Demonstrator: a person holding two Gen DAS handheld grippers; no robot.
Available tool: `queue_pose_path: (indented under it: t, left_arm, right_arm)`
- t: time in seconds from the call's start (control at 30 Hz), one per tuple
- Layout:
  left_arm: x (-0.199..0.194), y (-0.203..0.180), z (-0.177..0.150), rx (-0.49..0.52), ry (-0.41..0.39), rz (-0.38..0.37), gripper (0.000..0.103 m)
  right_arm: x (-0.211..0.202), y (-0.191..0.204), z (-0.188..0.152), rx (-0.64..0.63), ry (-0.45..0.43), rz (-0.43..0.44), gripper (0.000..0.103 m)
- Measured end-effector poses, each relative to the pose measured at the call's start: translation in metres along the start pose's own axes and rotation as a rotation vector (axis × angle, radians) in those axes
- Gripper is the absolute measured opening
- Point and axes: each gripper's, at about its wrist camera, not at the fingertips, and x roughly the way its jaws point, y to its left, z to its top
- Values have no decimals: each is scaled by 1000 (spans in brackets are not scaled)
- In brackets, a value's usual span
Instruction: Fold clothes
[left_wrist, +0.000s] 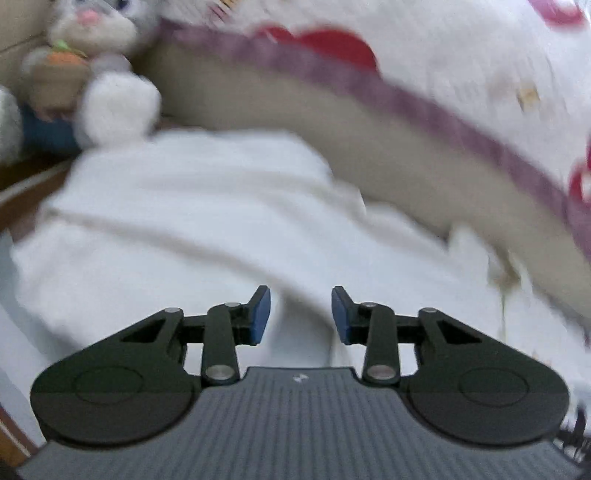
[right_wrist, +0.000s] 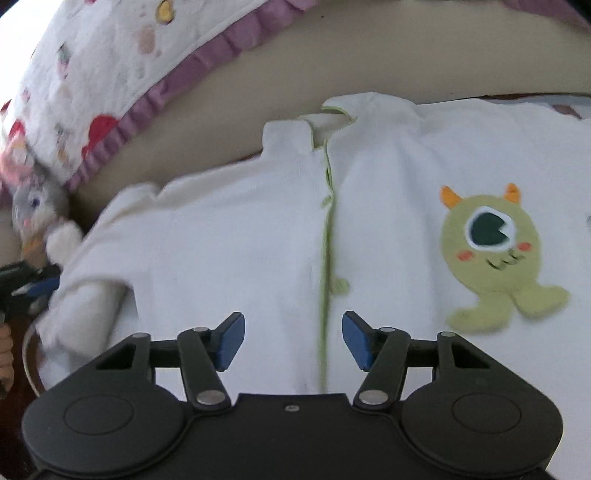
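Note:
A white baby garment (right_wrist: 388, 177) with a green-trimmed front placket and a green one-eyed monster patch (right_wrist: 491, 254) lies spread on a beige surface. My right gripper (right_wrist: 293, 341) hovers open over its lower front, close to the placket, with nothing between the blue pads. In the left wrist view the same white garment (left_wrist: 192, 206) fills the middle, blurred. My left gripper (left_wrist: 301, 315) stands open just above its folds, holding nothing. The left gripper also shows at the left edge of the right wrist view (right_wrist: 26, 291), beside the garment's sleeve.
A white quilt with purple ruffled trim (left_wrist: 461, 74) (right_wrist: 110, 85) lies behind the garment. A grey and white plush rabbit (left_wrist: 99, 55) (right_wrist: 40, 218) sits at the garment's left. The beige mattress surface (right_wrist: 406, 59) stretches between quilt and garment.

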Motion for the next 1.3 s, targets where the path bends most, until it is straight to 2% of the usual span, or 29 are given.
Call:
queue_pose_path:
  t: [0.1, 0.2, 0.3, 0.4, 0.47, 0.57, 0.63, 0.67, 0.7, 0.73, 0.77, 0.8, 0.9, 1.03, 1.13, 1.23, 1.3]
  left_arm:
    - [5, -22, -39, 87, 94, 3, 21]
    - [-4, -32, -75, 143, 170, 9, 19]
    - [-20, -34, -100, 105, 218, -38, 19]
    - [-30, -39, -123, 90, 260, -44, 19]
    - [-31, -42, -133, 84, 274, -13, 20]
    - [-22, -52, -145, 80, 305, 61, 30]
    - [-11, -59, -149, 115, 312, 128, 33]
    - [-6, -64, -150, 140, 301, 159, 36]
    - [-6, -68, -152, 167, 277, 177, 36]
    - [-6, -71, -153, 184, 263, 180, 33]
    - [-6, -74, -154, 201, 251, 185, 15]
    - [-8, -76, -156, 220, 243, 193, 2]
    - [-18, -78, -162, 248, 215, 229, 1]
    - [-41, -50, -153, 94, 141, 337, 2]
    - [-45, -30, -159, -51, 207, 279, 3]
    - [-51, -24, -159, -73, 249, 298, 15]
    - [-60, -32, -163, -51, 257, 236, 25]
  right_arm:
    - [0, 0, -15, -94, 51, -5, 65]
    - [1, 0, -35, -192, 92, -9, 65]
    - [1, 5, -55, -336, 153, 4, 65]
    - [-2, 7, -73, -482, 173, -15, 65]
    - [-4, 5, -81, -527, 171, -13, 65]
    - [-9, 1, -85, -538, 161, 0, 65]
    - [-12, -2, -86, -534, 158, 7, 65]
    - [-14, -3, -87, -531, 156, 10, 65]
    - [-16, -5, -88, -529, 155, 14, 65]
    - [-18, -6, -89, -527, 153, 17, 65]
    - [-19, -7, -89, -525, 152, 21, 65]
    - [-21, -9, -90, -523, 151, 24, 65]
    - [-26, -9, -91, -510, 153, 28, 65]
    - [-31, -9, -98, -551, 160, 2, 65]
    - [-38, -13, -104, -555, 193, 21, 65]
    - [-49, -13, -104, -573, 202, 30, 65]
    - [-61, -15, -101, -561, 204, 59, 65]
